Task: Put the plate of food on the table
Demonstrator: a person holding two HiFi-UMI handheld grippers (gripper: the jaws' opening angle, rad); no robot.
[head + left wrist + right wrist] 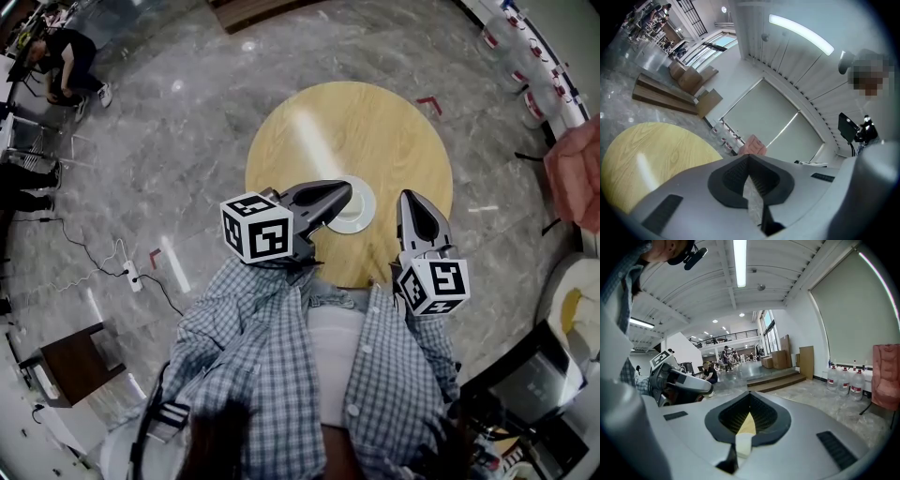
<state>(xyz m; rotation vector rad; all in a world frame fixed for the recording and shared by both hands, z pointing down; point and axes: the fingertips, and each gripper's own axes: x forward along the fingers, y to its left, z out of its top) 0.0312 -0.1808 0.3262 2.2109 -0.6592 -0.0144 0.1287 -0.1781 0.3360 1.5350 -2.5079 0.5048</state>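
Head view: the round table (347, 131) stands on a marble floor (187, 122) with open floor all round its far rim. The white plate (361, 214) sits on the table close to the near edge, in front of the person's shirt (272, 347); what lies on it cannot be made out. The left gripper (349, 187) lies over the plate's left rim, its tip above the dish. The right gripper (406, 195) hovers just right of the plate, over the table's near edge. A cable (94, 253) trails on the floor to the left, well apart from the table. Jugs (516, 47) line the far right wall.

Left gripper view: the jaws are closed tip to tip, nothing between them; only floor shows through the gap behind the tips. The table's curved edge runs at lower left. Steps (665, 93) lie far beyond it.

Right gripper view: the jaws are also pressed together and empty, with table wood showing in the gap. 3 jugs and a pink cover (886, 380) stand at right, open floor between.
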